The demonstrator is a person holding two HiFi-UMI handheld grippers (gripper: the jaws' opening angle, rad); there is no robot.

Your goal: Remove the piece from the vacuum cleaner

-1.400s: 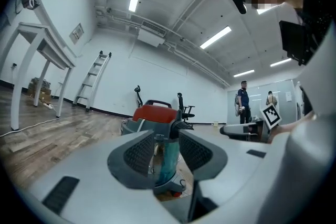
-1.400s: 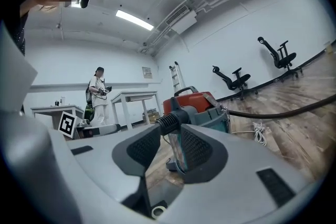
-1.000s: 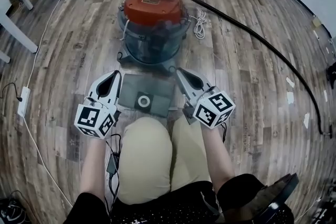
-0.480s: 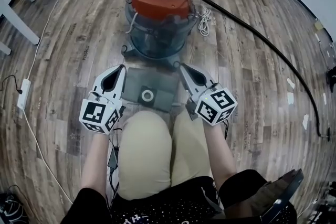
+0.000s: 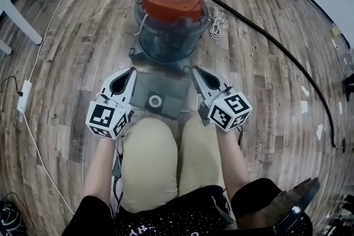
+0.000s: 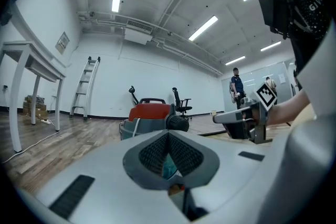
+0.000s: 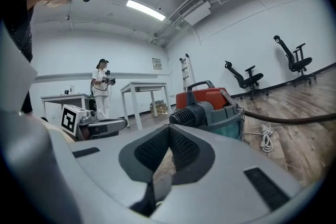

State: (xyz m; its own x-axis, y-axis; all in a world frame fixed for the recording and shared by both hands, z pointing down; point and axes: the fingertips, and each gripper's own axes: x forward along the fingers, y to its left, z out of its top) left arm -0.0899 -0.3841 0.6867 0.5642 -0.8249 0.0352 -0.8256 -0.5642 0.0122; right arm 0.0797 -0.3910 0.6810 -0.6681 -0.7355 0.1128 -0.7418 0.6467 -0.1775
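Piece barely shifted: flat, grey, rectangular.

Head view overhead, gripper views facing vacuum

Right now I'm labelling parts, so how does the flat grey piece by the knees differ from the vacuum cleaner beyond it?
The vacuum cleaner is a round drum, orange-red on top and bluish below; the grey piece is a flat rectangle with a white ring. The vacuum cleaner stands tall; the grey piece lies flat. A black hose leaves the vacuum cleaner; none leaves the grey piece. Both sit in line ahead of the person's knees.
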